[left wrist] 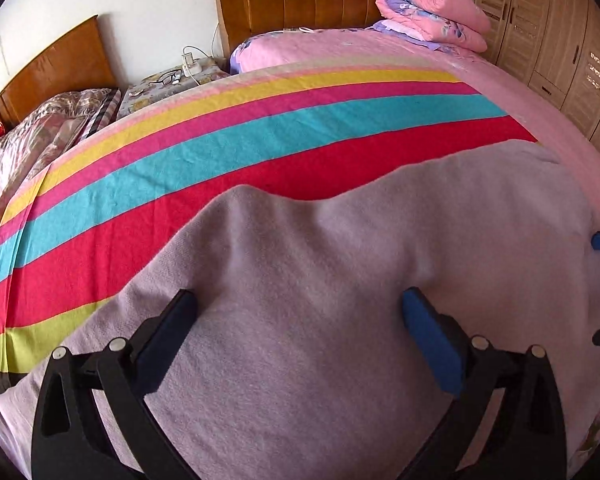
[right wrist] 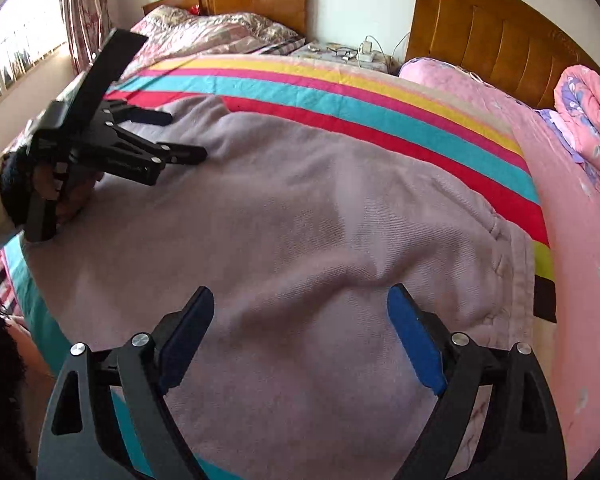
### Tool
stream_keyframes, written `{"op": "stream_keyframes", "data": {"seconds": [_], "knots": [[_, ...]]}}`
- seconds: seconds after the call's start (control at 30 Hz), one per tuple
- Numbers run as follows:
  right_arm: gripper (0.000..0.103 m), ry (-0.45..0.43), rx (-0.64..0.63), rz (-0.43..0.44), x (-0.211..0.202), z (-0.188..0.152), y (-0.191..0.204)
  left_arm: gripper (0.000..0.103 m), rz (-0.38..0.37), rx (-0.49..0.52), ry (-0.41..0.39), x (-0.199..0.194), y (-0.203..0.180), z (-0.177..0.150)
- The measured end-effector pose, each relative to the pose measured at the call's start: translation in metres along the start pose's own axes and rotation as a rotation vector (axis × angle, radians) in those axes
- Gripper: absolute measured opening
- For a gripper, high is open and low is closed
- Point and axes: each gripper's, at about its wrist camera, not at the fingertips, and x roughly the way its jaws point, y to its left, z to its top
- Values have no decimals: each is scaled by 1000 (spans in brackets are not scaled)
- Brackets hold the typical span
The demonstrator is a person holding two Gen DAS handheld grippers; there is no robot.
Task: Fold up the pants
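Jaws wide, both grippers angled over pants.

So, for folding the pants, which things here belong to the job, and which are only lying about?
Belong to the job:
- mauve pants, spread on the striped blanket
- left hand-held gripper, open
- right hand-held gripper, open

Only lying about:
- rolled pink quilt
- glasses
- charger
- wardrobe

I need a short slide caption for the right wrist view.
Open right gripper above mauve pants on a striped blanket; left gripper at their far end.
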Motion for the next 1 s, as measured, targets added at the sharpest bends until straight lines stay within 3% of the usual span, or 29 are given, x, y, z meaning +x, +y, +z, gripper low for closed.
{"op": "stream_keyframes", "data": {"seconds": [0.07,0.17,0.3,0.57,0.7,0.8,1.0], "knots": [[85,41,-47,-48,5,-19,3,102,1,-3,-2,-2,0,-1],[86,10,-9,-14,-7,-37,-5,102,3,-6,-4,-7,-2,-3],[85,-5,6,-74,-20,-39,-2,102,7,-10,-7,-7,-2,-3],[87,-9,92,1,-24,-62,-10,102,13,-15,-9,-7,-3,-2],[86,57,69,-44,-28,-47,-3,102,12,-16,-9,-6,-3,-2],[87,-30,40,-41,-34,-18,9,102,13,-15,-10,-7,-3,-3],[88,-8,-86,-24,16,34,44,102,12,-17,-10,-7,-3,-2]]}}
